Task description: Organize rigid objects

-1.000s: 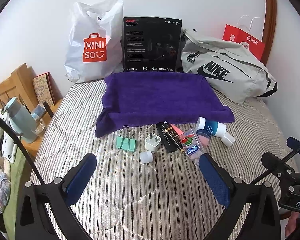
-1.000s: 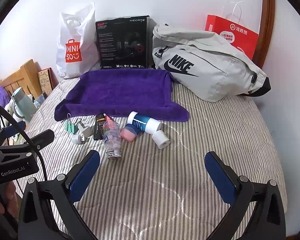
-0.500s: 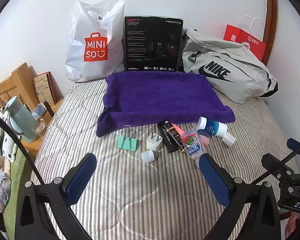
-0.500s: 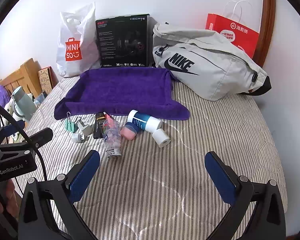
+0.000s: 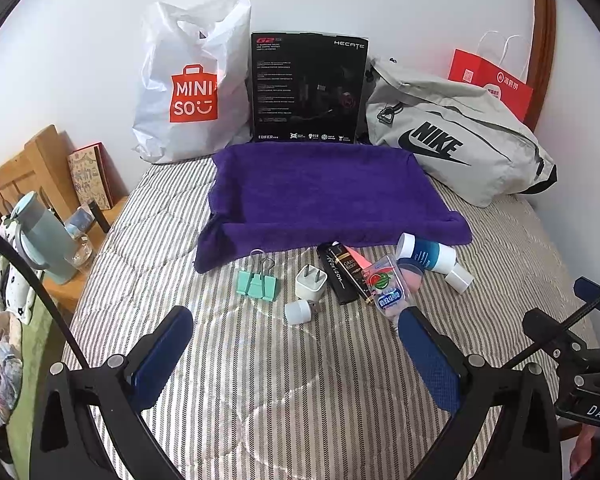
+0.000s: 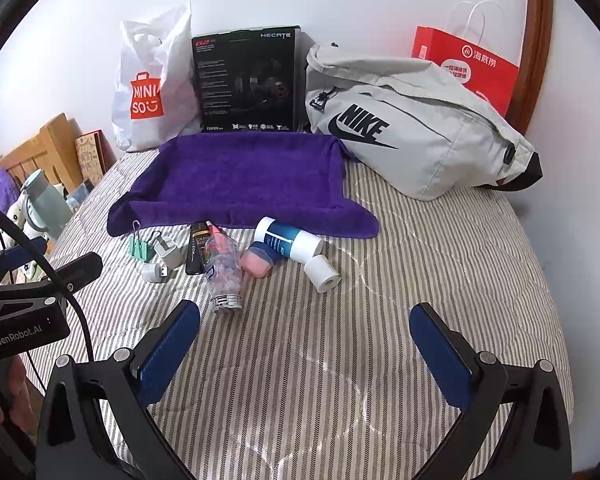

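Small items lie in a row on the striped bed in front of a purple towel (image 5: 324,196) (image 6: 244,176): a green binder clip (image 5: 258,284) (image 6: 139,246), a white plug (image 5: 310,282) (image 6: 168,250), a small white adapter (image 5: 300,311) (image 6: 154,271), a black lighter (image 5: 338,276) (image 6: 197,250), a clear candy bottle (image 5: 386,290) (image 6: 224,270), a pink case (image 6: 256,262), a blue-and-white tube (image 5: 426,254) (image 6: 290,240) and a white tape roll (image 5: 458,278) (image 6: 322,274). My left gripper (image 5: 296,340) is open, low before them. My right gripper (image 6: 306,334) is open too, empty.
Against the wall stand a white shopping bag (image 5: 192,80), a black box (image 5: 308,88), a grey sling bag (image 5: 456,136) and a red paper bag (image 5: 492,84). A wooden headboard (image 5: 28,164) and a teal bottle (image 5: 44,236) are at the left bed edge.
Both views shift only slightly; the items sit a little lower and nearer in the left wrist view. Nothing was taken hold of or moved.
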Action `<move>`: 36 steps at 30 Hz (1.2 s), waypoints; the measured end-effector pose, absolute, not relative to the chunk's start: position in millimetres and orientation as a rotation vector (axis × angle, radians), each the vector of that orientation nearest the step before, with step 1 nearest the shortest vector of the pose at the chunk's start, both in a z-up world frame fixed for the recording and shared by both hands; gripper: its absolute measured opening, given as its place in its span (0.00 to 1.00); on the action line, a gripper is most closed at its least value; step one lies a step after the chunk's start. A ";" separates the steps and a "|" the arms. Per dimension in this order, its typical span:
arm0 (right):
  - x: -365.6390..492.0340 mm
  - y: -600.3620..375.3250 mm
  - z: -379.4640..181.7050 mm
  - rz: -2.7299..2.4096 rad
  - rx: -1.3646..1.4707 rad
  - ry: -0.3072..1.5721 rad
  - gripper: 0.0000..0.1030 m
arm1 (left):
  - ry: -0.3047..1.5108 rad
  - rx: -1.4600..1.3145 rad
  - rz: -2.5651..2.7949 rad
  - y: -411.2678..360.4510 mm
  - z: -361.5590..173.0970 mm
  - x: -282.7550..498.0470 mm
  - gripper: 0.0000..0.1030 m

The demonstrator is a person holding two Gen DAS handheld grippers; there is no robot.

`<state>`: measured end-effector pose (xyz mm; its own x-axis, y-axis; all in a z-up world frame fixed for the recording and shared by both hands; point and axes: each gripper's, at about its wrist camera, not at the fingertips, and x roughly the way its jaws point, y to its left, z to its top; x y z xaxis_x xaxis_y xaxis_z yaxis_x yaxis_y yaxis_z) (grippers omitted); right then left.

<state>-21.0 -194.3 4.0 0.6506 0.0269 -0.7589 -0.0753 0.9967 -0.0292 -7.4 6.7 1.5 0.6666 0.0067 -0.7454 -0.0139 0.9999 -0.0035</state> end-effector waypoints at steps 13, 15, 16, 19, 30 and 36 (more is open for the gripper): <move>-18.9 -193.2 0.0 0.057 -0.065 0.876 1.00 | 0.842 -0.011 0.015 7.6 1.4 -8.1 1.00; -19.1 -193.0 0.1 0.058 -0.064 0.875 1.00 | 0.842 -0.011 0.014 7.9 1.5 -8.1 1.00; -19.0 -192.9 0.5 0.058 -0.065 0.874 1.00 | 0.842 -0.011 0.014 8.0 1.5 -8.0 1.00; -19.5 -193.1 1.1 0.057 -0.063 0.872 1.00 | 0.843 -0.010 0.013 8.5 1.5 -7.9 1.00; -19.6 -195.4 0.9 0.048 -0.062 0.872 1.00 | 0.841 -0.005 0.013 9.8 2.3 -7.7 1.00; -18.8 -195.2 1.0 0.049 -0.063 0.871 1.00 | 0.841 0.006 0.012 7.0 2.8 -7.0 1.00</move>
<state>-18.8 -195.2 1.0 0.6430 0.0172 -0.7657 -0.0689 0.9970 -0.0354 -7.0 7.0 2.8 0.6665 0.0130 -0.7454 -0.0082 0.9999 0.0101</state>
